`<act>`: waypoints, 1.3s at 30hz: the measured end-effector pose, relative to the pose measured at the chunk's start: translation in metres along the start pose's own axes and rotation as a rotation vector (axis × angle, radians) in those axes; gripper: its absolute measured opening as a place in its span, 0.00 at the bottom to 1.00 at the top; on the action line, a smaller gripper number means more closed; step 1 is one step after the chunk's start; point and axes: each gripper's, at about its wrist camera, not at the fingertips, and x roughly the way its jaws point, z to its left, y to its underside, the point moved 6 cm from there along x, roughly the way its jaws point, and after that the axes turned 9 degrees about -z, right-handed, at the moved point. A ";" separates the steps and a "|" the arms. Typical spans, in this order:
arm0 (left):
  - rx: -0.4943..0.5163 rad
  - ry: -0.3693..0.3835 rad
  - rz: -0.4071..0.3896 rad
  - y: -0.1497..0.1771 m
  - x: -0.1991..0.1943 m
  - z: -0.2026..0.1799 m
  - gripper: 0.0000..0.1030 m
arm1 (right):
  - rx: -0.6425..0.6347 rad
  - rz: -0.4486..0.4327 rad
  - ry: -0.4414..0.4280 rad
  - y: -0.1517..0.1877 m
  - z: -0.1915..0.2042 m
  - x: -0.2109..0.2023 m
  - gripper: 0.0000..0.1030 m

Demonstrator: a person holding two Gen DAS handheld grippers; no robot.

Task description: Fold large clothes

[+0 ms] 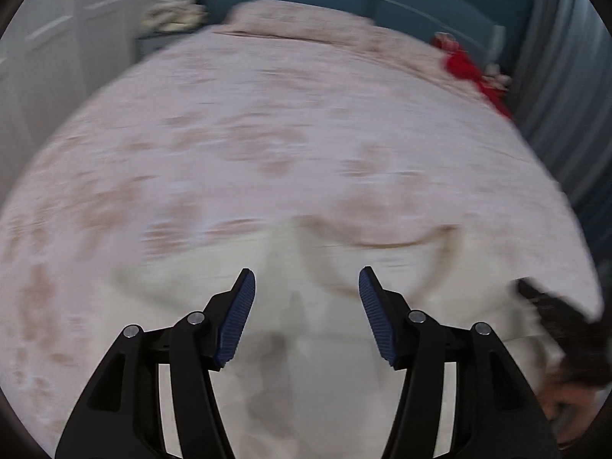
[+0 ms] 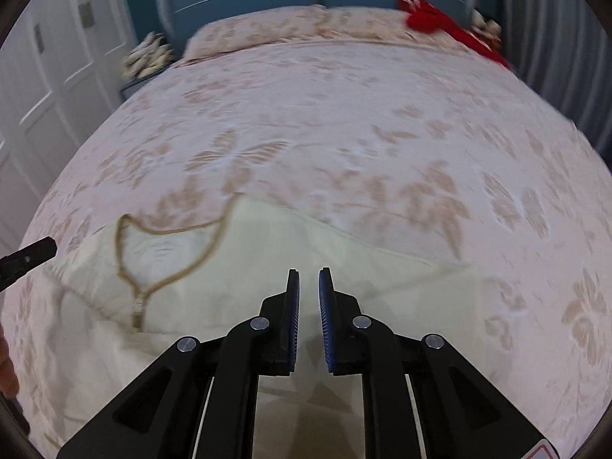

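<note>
The left gripper has its blue-padded fingers spread wide with nothing between them, hovering over the cream garment. The right gripper holds its fingers nearly together, a narrow gap left between the pads and no cloth in it, above the same garment. The garment is pale cream with a tan-trimmed neckline and a short zip at the throat. It lies flat and lightly creased at the bed's near edge, neckline toward the headboard. The floral bedspread covers the bed; a red cloth sits at the far right corner.
</note>
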 end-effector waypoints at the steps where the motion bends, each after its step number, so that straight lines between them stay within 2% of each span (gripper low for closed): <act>1: -0.006 0.036 0.015 0.000 0.007 -0.017 0.53 | 0.043 0.014 0.010 0.001 -0.016 0.005 0.12; 3: -0.009 0.081 0.051 0.000 0.029 -0.054 0.55 | 0.083 0.035 0.022 0.004 -0.034 0.014 0.12; 5: 0.010 0.082 0.080 0.003 0.050 -0.079 0.55 | 0.116 0.058 0.018 0.007 -0.048 0.021 0.12; 9: 0.062 0.058 0.177 0.019 0.095 -0.118 0.55 | 0.107 0.091 0.019 0.015 -0.054 0.034 0.11; 11: 0.071 0.038 0.222 0.028 0.113 -0.124 0.53 | 0.096 0.091 0.008 0.016 -0.054 0.034 0.07; 12: 0.074 0.031 0.239 0.031 0.118 -0.123 0.48 | 0.095 0.085 0.009 0.016 -0.056 0.034 0.04; 14: 0.066 0.034 0.268 0.036 0.129 -0.124 0.10 | 0.112 0.075 0.006 0.016 -0.062 0.033 0.03; 16: 0.061 0.038 0.236 0.033 0.128 -0.126 0.01 | 0.128 0.074 0.002 0.016 -0.067 0.036 0.02; 21: 0.062 0.071 0.122 0.024 0.107 -0.125 0.01 | 0.115 0.066 -0.011 0.018 -0.065 0.041 0.02; 26: 0.113 0.023 0.132 0.040 0.120 -0.123 0.01 | 0.103 0.075 -0.006 0.028 -0.066 0.053 0.01; 33: 0.117 0.008 0.122 0.051 0.131 -0.119 0.03 | 0.100 0.052 0.000 0.033 -0.067 0.061 0.00; 35: 0.075 0.031 0.100 0.047 0.123 -0.115 0.05 | 0.082 0.054 0.012 0.032 -0.065 0.060 0.00; 37: 0.025 0.026 0.078 0.040 0.105 -0.102 0.06 | 0.045 0.080 0.033 0.024 -0.062 0.053 0.04; 39: 0.004 0.042 0.044 0.028 0.075 -0.080 0.10 | 0.016 0.051 0.093 0.011 -0.060 0.031 0.18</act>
